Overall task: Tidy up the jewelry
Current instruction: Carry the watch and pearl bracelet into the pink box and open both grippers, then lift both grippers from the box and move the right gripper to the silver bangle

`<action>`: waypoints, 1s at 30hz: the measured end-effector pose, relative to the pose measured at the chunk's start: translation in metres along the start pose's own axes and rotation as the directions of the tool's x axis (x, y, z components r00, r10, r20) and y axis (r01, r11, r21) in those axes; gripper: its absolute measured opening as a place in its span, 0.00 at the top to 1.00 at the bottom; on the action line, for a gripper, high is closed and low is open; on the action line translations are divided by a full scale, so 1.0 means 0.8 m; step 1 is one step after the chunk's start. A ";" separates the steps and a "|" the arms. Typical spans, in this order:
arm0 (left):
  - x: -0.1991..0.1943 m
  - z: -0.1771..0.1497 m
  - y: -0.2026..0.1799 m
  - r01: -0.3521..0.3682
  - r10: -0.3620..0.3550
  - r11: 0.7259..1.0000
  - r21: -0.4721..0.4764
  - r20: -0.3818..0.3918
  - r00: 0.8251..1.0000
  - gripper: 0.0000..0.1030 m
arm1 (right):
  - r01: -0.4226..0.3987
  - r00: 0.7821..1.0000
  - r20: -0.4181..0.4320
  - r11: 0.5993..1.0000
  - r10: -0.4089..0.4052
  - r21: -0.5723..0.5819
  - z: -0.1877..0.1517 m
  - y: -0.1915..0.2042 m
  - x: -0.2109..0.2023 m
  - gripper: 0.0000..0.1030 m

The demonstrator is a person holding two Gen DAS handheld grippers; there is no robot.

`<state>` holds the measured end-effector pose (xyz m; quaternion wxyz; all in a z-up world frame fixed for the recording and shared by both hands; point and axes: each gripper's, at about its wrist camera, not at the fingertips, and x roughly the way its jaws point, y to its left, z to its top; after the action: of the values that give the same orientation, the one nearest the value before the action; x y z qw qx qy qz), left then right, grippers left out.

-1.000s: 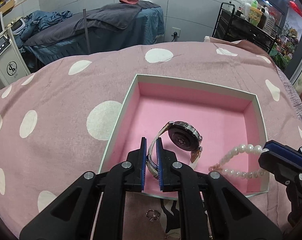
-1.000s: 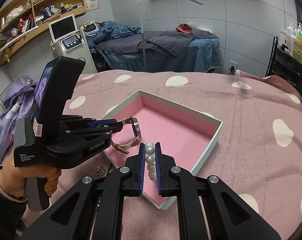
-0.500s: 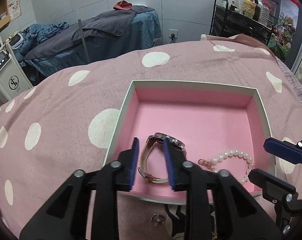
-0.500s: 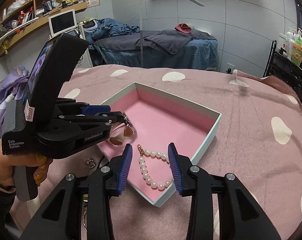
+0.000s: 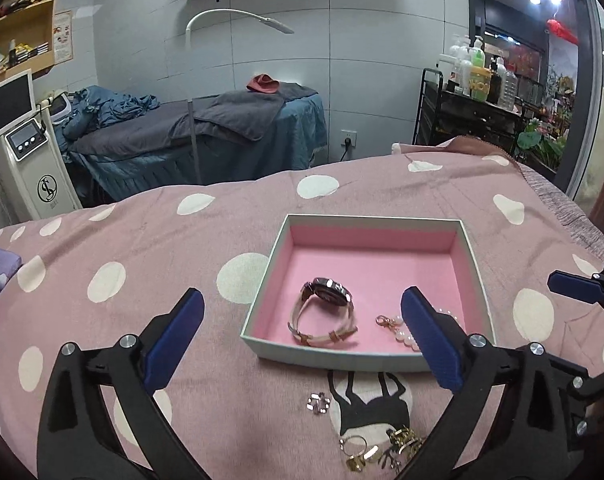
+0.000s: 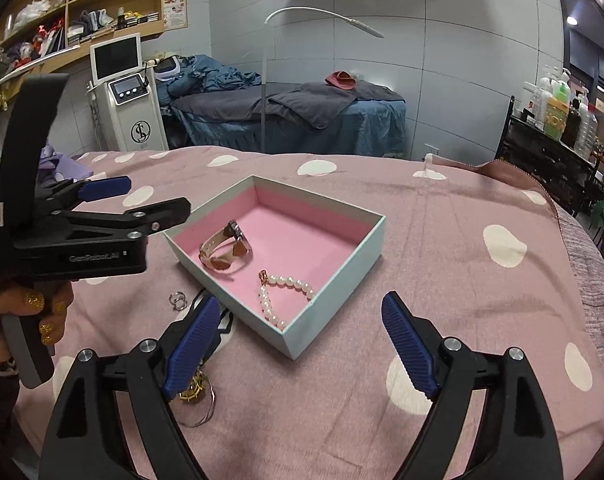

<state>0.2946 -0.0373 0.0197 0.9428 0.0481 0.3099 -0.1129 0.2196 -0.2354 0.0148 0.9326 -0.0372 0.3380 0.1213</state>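
Left wrist view, square pink-lined box (image 5: 474, 264), metal-cased watch (image 5: 326, 312), beaded pearl bracelet (image 6: 281, 296)

We see dim, even indoor light with soft shadows; both views are sharp, but strongly curved and dark at corners.

A box (image 6: 334, 280) sits open on the pink dotted cloth. It is pale green outside and pink inside. A watch (image 6: 225, 248) lies on its side in the box, near the front wall, with a shiny round face and a light strap closed in a loop. A pearl bracelet (image 6: 279, 296) lies just beside it in the box, bent in a corner shape, with a gold clasp at 1 end. Outside the box, a small silver ring (image 5: 318, 403) lies on the cloth. Gold rings (image 5: 378, 450) lie in a little heap close by.
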 end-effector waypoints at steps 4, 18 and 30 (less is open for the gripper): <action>-0.031 -0.031 -0.002 -0.012 0.012 1.000 0.022 0.013 1.000 0.06 | -0.001 1.000 -0.029 1.000 0.001 0.003 -0.022 0.003 -0.006 0.21; -0.070 -0.110 -0.004 -0.026 0.027 0.999 0.023 -0.046 0.999 0.06 | -0.020 0.996 -0.085 1.000 0.019 -0.019 -0.074 0.028 -0.021 0.21; -0.076 -0.152 -0.001 -0.034 0.036 0.999 0.021 -0.095 0.995 0.06 | -0.049 0.989 -0.141 0.996 0.038 -0.076 -0.098 0.052 -0.019 0.21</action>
<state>0.1767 -0.0077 -0.0419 0.9283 0.0680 0.3526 -0.0969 0.1492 -0.2103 -0.0354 0.9015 -0.0753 0.3981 0.1523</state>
